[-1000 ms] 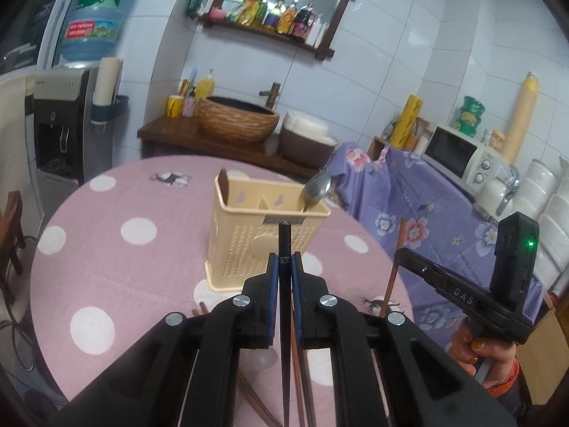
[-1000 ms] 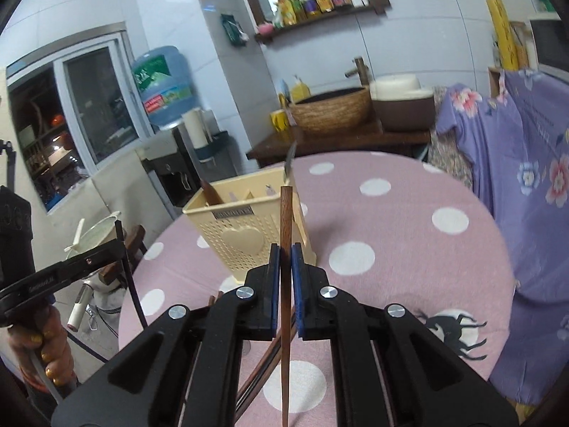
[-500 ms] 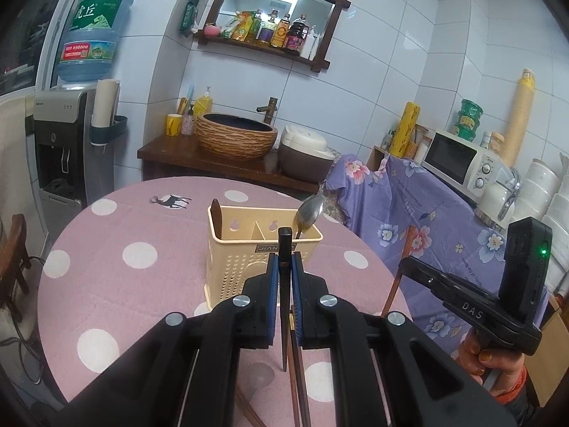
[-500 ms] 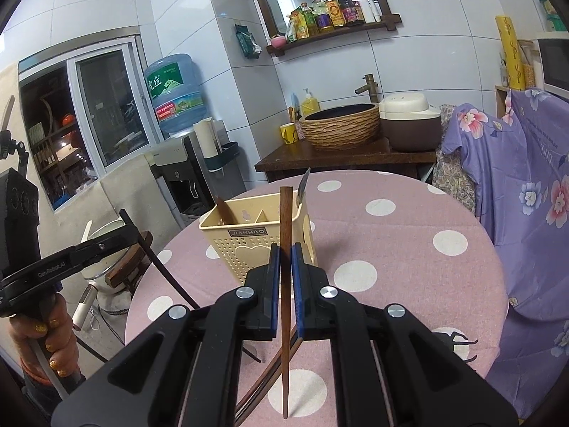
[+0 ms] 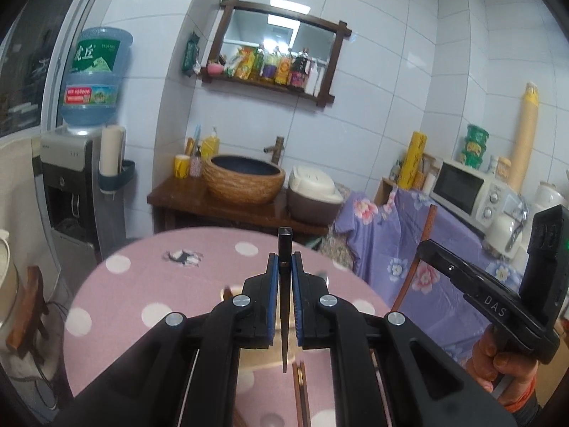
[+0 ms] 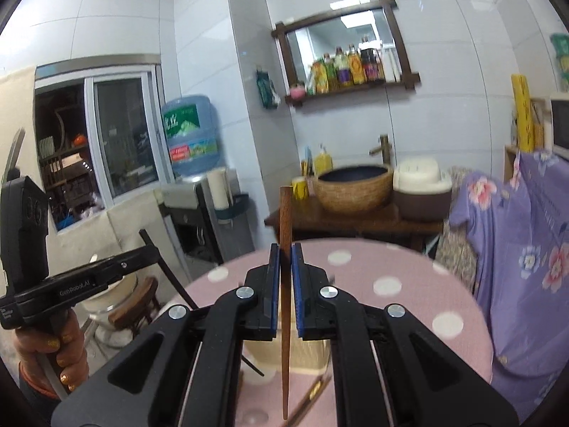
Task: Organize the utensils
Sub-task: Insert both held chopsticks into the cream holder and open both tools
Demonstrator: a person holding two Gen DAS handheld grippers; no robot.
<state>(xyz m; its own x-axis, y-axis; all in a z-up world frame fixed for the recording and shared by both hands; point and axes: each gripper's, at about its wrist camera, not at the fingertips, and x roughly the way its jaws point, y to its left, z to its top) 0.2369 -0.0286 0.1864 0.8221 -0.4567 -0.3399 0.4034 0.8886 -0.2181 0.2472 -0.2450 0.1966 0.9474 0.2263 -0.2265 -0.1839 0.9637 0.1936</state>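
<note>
The left gripper [image 5: 285, 263] has its blue-padded fingers closed on a thin black chopstick [image 5: 284, 306] that stands upright above the round pink table with white dots [image 5: 199, 284]. The right gripper [image 6: 285, 254] is clamped the same way on a brown wooden chopstick [image 6: 285, 220], also upright. The cream plastic utensil basket [image 6: 306, 350] is mostly hidden behind the grippers, and more chopsticks [image 5: 301, 391] lie on the table.

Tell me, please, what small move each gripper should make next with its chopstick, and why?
Probably carry both forward over the holder and lower them tip first. The left gripper is shut on a black chopstick and the right gripper on a brown chopstick; both hang upright, tips clear of the table, with the cream holder just below, behind the jaws.
</note>
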